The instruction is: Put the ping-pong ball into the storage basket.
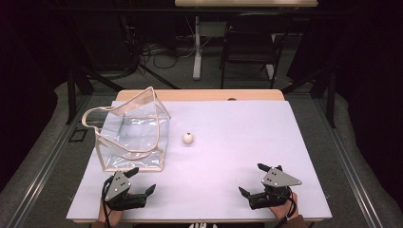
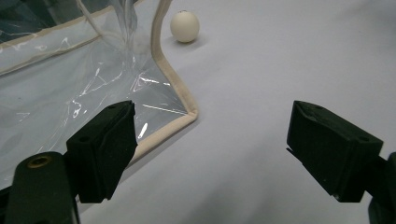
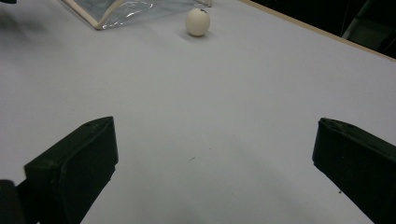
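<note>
No text, label, brand, number or sign can be read anywhere in these views. The clear bag (image 1: 133, 135) with its beige trim carries no print, and the small white ball (image 1: 188, 137) shows only a tiny dark speck at its top, too small to make out. The pale bench (image 1: 228, 142) surface is unmarked.

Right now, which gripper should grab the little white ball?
Probably left. The left gripper sits open beside the clear bag, nearer the white ball; the right gripper, also open, is farther away.
</note>
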{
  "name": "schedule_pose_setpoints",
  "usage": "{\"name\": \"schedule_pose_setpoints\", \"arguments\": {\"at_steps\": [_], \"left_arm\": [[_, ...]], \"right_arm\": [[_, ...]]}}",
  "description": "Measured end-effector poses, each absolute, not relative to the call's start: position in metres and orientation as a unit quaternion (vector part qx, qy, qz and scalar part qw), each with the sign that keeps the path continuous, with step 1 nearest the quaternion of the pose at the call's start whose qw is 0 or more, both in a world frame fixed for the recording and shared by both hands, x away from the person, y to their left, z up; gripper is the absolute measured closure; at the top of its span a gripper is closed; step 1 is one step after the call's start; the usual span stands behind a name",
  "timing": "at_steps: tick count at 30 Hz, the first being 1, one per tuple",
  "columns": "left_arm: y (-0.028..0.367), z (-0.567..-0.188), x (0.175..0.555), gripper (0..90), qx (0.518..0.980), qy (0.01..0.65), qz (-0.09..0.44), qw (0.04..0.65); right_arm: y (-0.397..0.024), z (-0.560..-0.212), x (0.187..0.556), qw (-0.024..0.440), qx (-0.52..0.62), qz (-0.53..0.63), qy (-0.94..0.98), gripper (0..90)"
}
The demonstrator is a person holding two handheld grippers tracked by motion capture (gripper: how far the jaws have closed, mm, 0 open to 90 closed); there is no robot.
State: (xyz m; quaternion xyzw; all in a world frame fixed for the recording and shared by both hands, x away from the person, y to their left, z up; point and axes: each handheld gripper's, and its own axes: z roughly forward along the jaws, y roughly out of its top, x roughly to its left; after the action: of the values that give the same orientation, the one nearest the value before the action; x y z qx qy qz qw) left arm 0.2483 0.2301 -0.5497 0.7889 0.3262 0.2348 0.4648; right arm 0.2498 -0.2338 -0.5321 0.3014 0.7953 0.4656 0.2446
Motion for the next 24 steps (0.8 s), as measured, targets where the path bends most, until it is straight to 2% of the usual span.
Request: {"name": "schedule_pose_setpoints", "arguments": {"at_steps": [24], "left_arm": [[0.228, -0.5501, 0.247, 16.1, 0.792, 0.324, 0.231, 0.463]], "right_arm": [[-0.2281, -0.532, 0.2521, 0.228, 0.304, 0.456, 0.805, 0.0]]}}
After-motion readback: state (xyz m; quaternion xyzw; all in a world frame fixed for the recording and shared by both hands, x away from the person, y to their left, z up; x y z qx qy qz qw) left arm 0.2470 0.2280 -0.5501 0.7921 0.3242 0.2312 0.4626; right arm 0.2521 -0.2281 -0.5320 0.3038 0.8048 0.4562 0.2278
